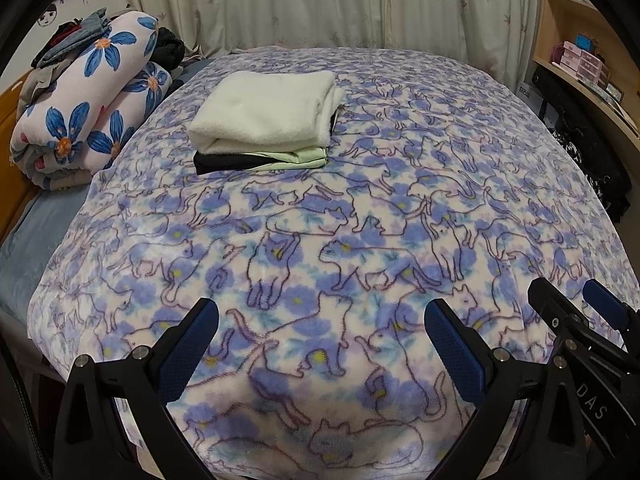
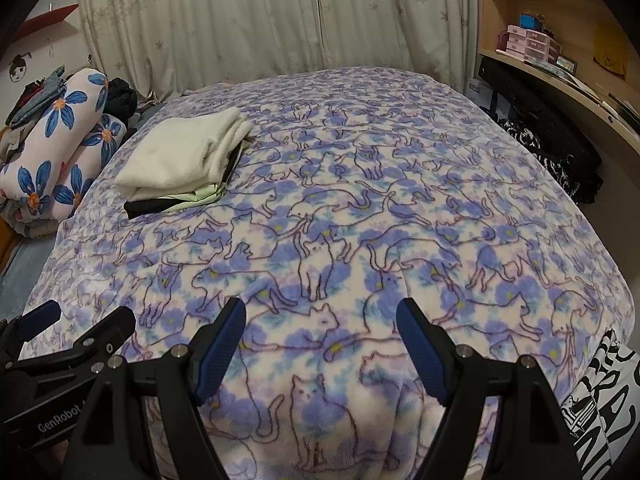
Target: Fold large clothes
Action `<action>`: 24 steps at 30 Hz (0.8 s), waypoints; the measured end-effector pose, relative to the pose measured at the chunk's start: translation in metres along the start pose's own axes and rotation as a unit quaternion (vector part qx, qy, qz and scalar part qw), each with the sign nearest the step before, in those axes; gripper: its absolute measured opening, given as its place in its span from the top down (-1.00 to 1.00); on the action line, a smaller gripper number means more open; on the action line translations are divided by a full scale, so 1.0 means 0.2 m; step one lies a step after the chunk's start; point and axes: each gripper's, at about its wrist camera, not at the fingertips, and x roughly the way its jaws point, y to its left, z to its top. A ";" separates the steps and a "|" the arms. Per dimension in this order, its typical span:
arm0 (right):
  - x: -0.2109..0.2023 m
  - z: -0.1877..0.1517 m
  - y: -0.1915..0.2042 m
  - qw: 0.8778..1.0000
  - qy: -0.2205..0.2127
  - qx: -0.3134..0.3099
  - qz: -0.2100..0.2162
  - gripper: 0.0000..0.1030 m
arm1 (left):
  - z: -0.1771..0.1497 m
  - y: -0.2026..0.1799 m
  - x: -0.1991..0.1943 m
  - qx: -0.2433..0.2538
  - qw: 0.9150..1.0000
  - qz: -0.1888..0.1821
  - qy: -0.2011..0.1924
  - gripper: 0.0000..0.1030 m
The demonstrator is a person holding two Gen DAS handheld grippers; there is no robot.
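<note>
From the left wrist view, the left gripper (image 1: 320, 336) hangs over the near edge of the cat-print blanket (image 1: 360, 216), fingers spread wide and holding nothing. The stack of folded clothes (image 1: 266, 120), cream on top with black and pale green beneath, lies on the blanket's far left part. The right gripper (image 1: 576, 304) sits beside it.

From the right wrist view, the right gripper (image 2: 322, 344) is likewise wide apart and empty above the blanket (image 2: 400, 200); the stack of folded clothes (image 2: 184, 160) rests far left.

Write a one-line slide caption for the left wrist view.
Open left gripper hovers over a cat-print blanket; folded clothes stack lies beyond, right gripper alongside.
</note>
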 end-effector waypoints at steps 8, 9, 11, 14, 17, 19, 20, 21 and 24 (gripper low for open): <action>0.00 -0.01 -0.01 1.000 0.000 0.000 -0.001 -0.52 | -0.01 0.00 0.01 0.000 1.000 0.000 0.001 -0.98; 0.00 -0.01 -0.01 1.000 0.001 0.000 -0.001 -0.52 | -0.02 0.01 0.01 0.000 1.000 -0.001 0.003 -0.98; 0.00 -0.01 -0.02 1.000 0.001 0.000 0.000 -0.52 | -0.03 0.02 0.02 -0.001 1.000 -0.001 0.003 -0.98; 0.00 -0.01 -0.02 1.000 0.001 -0.001 0.000 -0.52 | -0.02 0.01 0.02 0.000 1.000 0.000 0.003 -0.98; 0.00 -0.01 -0.02 1.000 0.001 -0.001 0.000 -0.52 | -0.03 0.01 0.02 -0.001 1.000 -0.001 0.005 -0.98; 0.00 -0.01 -0.02 1.000 0.001 -0.001 0.000 -0.52 | -0.04 0.02 0.02 -0.001 1.000 0.000 0.006 -0.98; 0.00 -0.02 -0.02 1.000 0.001 -0.001 0.000 -0.52 | -0.03 0.01 0.02 0.000 1.000 0.000 0.005 -0.98; 0.01 -0.01 -0.02 1.000 0.002 -0.001 0.000 -0.52 | -0.03 0.02 0.02 0.000 1.000 0.000 0.005 -0.98; 0.01 -0.01 -0.02 1.000 0.002 -0.002 -0.001 -0.52 | -0.03 0.02 0.03 0.001 1.000 0.000 0.006 -0.98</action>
